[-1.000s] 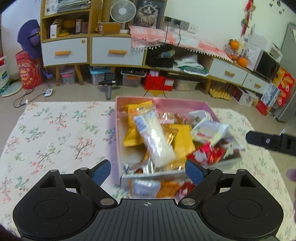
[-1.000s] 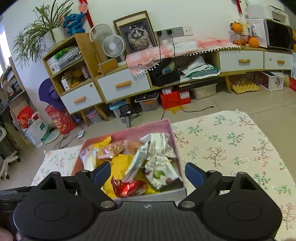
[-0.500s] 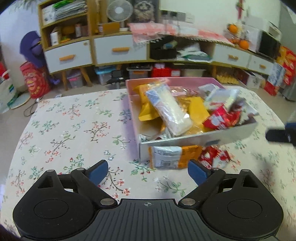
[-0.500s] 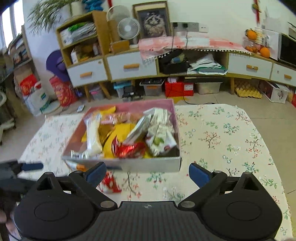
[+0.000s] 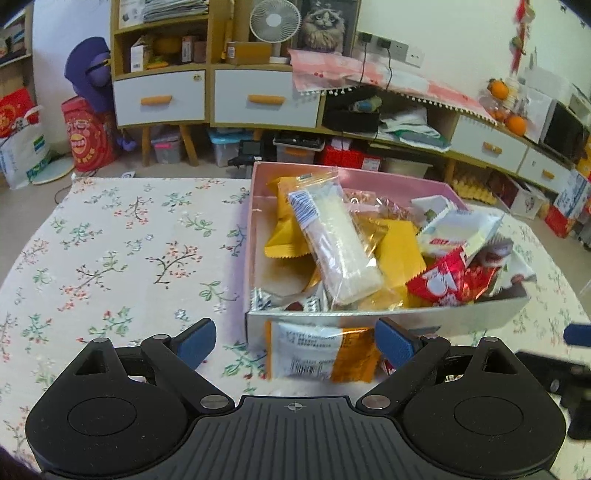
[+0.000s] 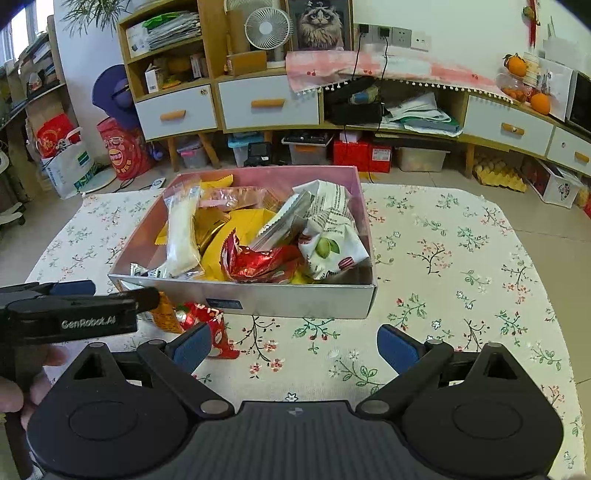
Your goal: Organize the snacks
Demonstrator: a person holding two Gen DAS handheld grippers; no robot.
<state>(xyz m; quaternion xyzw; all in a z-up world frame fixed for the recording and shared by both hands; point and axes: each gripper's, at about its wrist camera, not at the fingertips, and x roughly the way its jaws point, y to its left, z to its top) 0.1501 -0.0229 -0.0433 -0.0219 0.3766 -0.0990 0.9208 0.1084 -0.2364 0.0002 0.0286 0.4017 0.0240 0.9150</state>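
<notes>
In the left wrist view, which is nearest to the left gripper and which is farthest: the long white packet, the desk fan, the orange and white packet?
From the left gripper:
1. Orange and white packet, on the tablecloth outside the box, between the open fingers.
2. Long white packet, inside the pink box.
3. Desk fan, on the cabinet behind.

Snack packets point(image 5: 343, 240) in a box point(image 5: 369, 323) on the table point(image 5: 129, 251), two packets point(image 5: 321, 349) before the box's near wall

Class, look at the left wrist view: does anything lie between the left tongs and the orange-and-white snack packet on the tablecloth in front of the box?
Nothing visible does. The orange-and-white snack packet lies on the floral tablecloth against the box's near wall, right ahead of the open left tongs, with no other object between them.
</notes>
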